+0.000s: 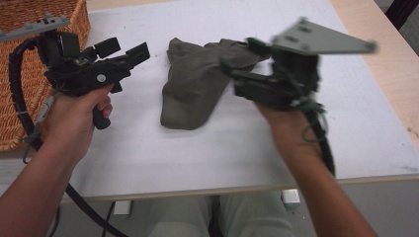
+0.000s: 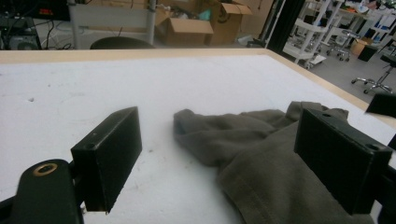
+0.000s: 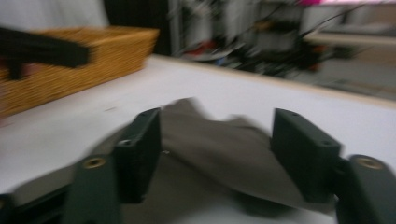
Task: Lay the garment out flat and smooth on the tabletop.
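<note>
An olive-grey crumpled cloth (image 1: 192,89) lies in the middle of the white table (image 1: 222,158). My left gripper (image 1: 123,49) is held above the table to the cloth's left, pointing toward it, jaws wide apart with nothing between them. In the left gripper view the cloth (image 2: 243,135) lies beyond and below that gripper (image 2: 224,154). My right gripper (image 1: 242,57), blurred, hovers at the cloth's upper right corner. In the right gripper view its jaws (image 3: 219,149) stand apart around the cloth (image 3: 215,135), pads not pressing on it.
A wicker basket (image 1: 20,74) stands at the table's far left, behind my left hand; it also appears in the right gripper view (image 3: 70,60). Bare wooden tabletop (image 1: 390,59) borders the white surface on the right. Cables trail from both grippers.
</note>
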`<state>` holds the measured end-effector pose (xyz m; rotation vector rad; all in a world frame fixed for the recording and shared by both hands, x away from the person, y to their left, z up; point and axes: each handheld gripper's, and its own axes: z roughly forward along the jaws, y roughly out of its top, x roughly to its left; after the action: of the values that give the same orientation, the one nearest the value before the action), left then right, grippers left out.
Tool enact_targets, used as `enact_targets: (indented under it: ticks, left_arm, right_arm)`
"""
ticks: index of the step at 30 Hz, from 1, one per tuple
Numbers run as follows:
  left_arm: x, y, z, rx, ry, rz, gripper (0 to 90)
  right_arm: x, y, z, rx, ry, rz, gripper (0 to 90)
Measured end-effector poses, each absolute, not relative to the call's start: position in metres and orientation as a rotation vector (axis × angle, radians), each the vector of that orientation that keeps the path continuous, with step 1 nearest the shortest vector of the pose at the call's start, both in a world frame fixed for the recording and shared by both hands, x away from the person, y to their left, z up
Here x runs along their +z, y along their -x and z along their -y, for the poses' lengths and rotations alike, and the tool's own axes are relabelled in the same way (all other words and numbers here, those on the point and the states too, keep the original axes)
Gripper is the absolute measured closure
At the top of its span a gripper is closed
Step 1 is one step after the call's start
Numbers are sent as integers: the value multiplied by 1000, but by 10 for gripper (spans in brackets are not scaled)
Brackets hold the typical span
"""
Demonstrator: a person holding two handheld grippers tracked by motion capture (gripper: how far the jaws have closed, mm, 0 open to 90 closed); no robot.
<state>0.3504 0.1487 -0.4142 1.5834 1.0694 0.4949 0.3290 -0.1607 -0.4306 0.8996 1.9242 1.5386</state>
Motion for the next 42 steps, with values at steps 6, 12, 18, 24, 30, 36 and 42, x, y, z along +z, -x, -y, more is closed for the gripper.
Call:
enact_targets:
  ticks: [6,12,18,24,30,36,42]
  left_arm:
    - [-416,-352,-148,488,-1585,-1073,156]
    - [-418,-354,-149,482,-1596,-1072,157]
    - [-420,-355,-141,456,-1607,-1061,156]
    - [-425,-352,-103,311,-1710,-950,209]
    - [-438,-364,-70,169,-1852,-930,271]
    - [-444,-368,-71,110,-1865,-950,832]
    - [-434,-352,-95,148,-1840,-990,866]
  right_arm:
    - [-431,-348,105,1225,-921,-2230,867]
    - [-426,-328,139,1326,-915,-2193,885]
    - [-436,-280,199,1385,-951,-2173,884]
    - [-421,-269,229,1441,-1113,-2059,572]
    - [-410,-287,183,1427,-971,-2206,505]
    - [-431,-297,161,1224,-967,-2282,837]
    - [-429,-280,184,1299,-977,-2223,895]
